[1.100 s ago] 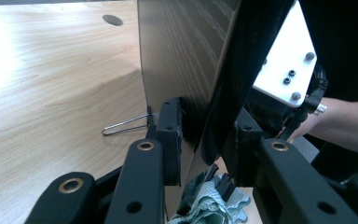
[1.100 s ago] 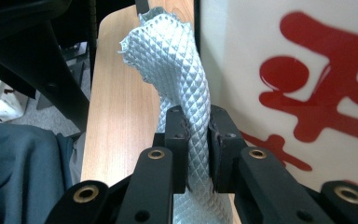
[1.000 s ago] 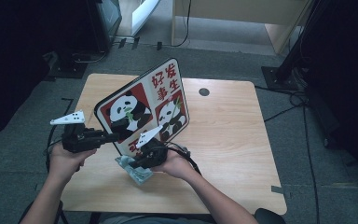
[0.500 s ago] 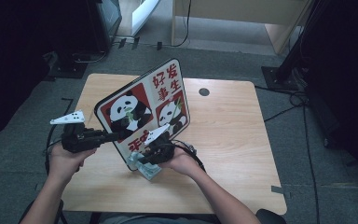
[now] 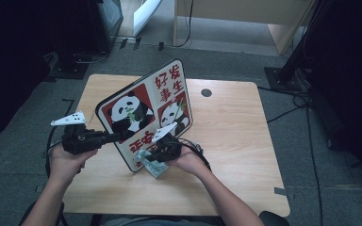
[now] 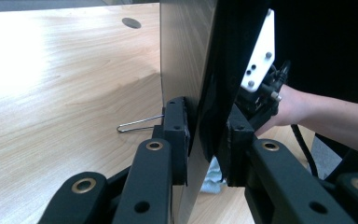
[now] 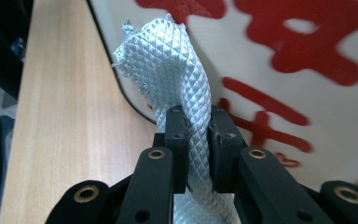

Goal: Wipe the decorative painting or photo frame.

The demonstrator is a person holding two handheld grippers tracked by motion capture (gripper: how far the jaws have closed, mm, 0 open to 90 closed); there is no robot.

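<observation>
While pinched, cloth rises past right claw

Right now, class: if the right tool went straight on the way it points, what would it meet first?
Probably the panda board: the right tool, shut on the cloth, points at its printed face just ahead; the gap is unclear.

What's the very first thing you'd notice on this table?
The big panda board, standing tilted near the middle of the wooden table, with red characters on it. The left gripper clamps its edge, and the right gripper pinches a pale blue cloth against the board's lower corner.
</observation>
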